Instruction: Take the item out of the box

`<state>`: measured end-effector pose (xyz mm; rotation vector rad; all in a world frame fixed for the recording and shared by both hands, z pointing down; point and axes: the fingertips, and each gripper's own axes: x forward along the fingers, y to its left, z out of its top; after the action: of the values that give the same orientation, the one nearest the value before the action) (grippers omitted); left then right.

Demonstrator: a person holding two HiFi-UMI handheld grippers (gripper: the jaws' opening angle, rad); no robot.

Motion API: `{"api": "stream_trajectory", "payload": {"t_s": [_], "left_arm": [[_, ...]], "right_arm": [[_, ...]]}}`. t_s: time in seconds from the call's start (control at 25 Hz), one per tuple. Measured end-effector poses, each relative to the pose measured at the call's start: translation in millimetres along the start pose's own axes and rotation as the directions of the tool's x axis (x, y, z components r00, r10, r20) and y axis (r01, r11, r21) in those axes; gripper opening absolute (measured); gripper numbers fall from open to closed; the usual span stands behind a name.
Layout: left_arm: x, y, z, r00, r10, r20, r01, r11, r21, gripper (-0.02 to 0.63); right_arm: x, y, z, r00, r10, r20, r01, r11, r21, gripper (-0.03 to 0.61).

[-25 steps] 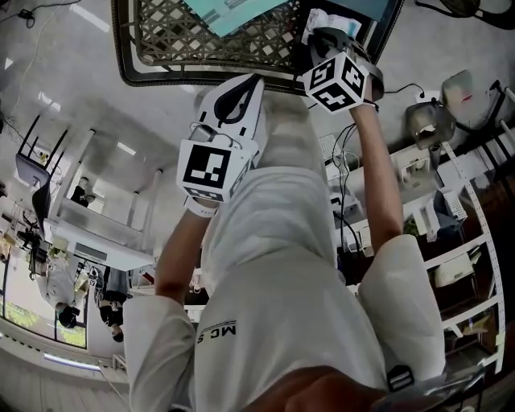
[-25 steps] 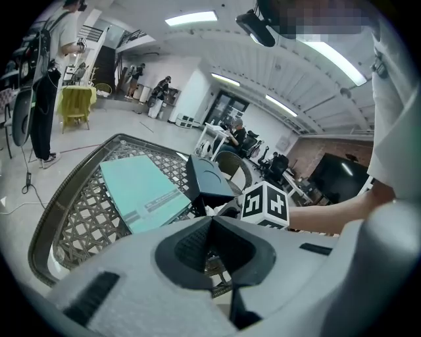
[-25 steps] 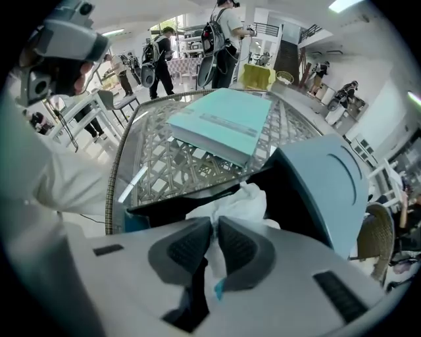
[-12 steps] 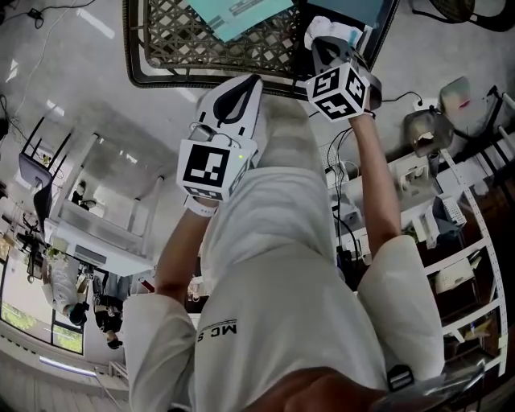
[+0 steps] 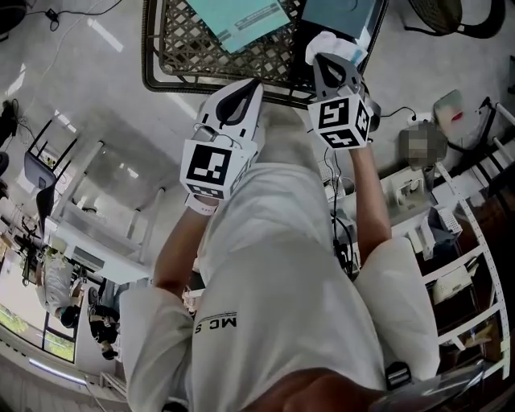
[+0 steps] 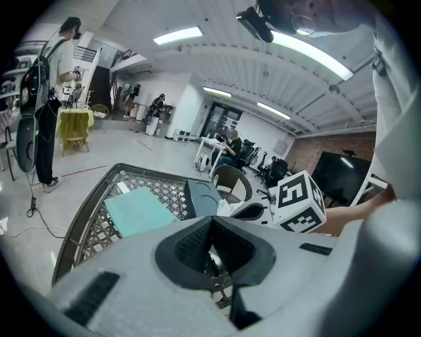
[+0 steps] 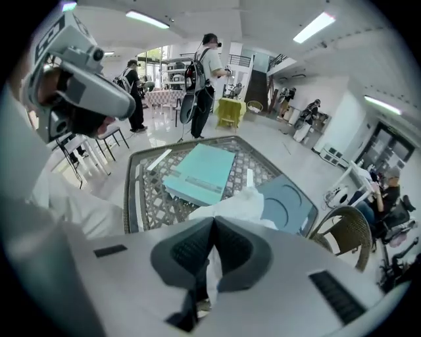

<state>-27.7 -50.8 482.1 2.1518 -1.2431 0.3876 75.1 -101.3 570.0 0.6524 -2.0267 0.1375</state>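
Note:
A dark blue tissue box (image 5: 342, 12) lies on a lattice table (image 5: 201, 56), next to a flat teal box (image 5: 237, 16). A white tissue (image 5: 331, 44) sticks up at the blue box's near edge. My right gripper (image 5: 331, 68) is shut on it. In the right gripper view the tissue (image 7: 237, 204) bunches out past the closed jaws, above the blue box (image 7: 283, 204). My left gripper (image 5: 237, 100) hovers at the table's near rim with its jaws together and nothing between them. The left gripper view shows the blue box (image 6: 200, 197) and the right gripper's marker cube (image 6: 299, 201).
The table's dark rim (image 7: 131, 191) runs just ahead of both grippers. A wicker chair (image 7: 348, 237) stands to the right of the table. People stand and sit farther off in the room, with white shelving (image 5: 463, 241) to my right.
The right gripper has drawn back from the blue box toward me, carrying the white tissue with it. The left gripper has barely moved.

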Motion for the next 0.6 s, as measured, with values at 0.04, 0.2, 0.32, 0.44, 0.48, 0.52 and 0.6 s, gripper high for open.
{"api": "stream_trajectory", "payload": {"t_s": [0.04, 0.2, 0.32, 0.44, 0.48, 0.52, 0.6], "left_arm": [[-2, -1, 5, 1.000, 0.001, 0.007, -0.001, 1.000, 0.006, 0.025], [-14, -7, 28, 0.999, 0.009, 0.044, -0.010, 1.000, 0.026, 0.025], [-24, -12, 47, 0.997, 0.018, 0.076, -0.020, 0.999, 0.036, 0.025], [-38, -15, 67, 0.993, 0.029, 0.115, -0.034, 0.998, 0.043, 0.025], [-42, -16, 73, 0.991, 0.030, 0.127, -0.037, 0.998, 0.047, 0.025], [-45, -17, 78, 0.990, 0.031, 0.137, -0.038, 0.998, 0.053, 0.025], [-51, -19, 89, 0.987, 0.035, 0.157, -0.046, 0.997, 0.067, 0.025]], "right_arm": [[-9, -2, 8, 1.000, -0.010, 0.020, 0.010, 1.000, 0.005, 0.017], [-46, -13, 37, 0.995, -0.047, 0.093, 0.045, 0.999, 0.026, 0.017], [-73, -22, 57, 0.986, -0.069, 0.149, 0.062, 0.997, 0.052, 0.017], [-99, -31, 77, 0.974, -0.099, 0.204, 0.085, 0.994, 0.075, 0.017], [-107, -33, 84, 0.968, -0.106, 0.227, 0.087, 0.992, 0.090, 0.017], [-114, -35, 91, 0.962, -0.111, 0.251, 0.086, 0.990, 0.109, 0.017], [-129, -39, 102, 0.949, -0.127, 0.290, 0.088, 0.986, 0.141, 0.017]]}}
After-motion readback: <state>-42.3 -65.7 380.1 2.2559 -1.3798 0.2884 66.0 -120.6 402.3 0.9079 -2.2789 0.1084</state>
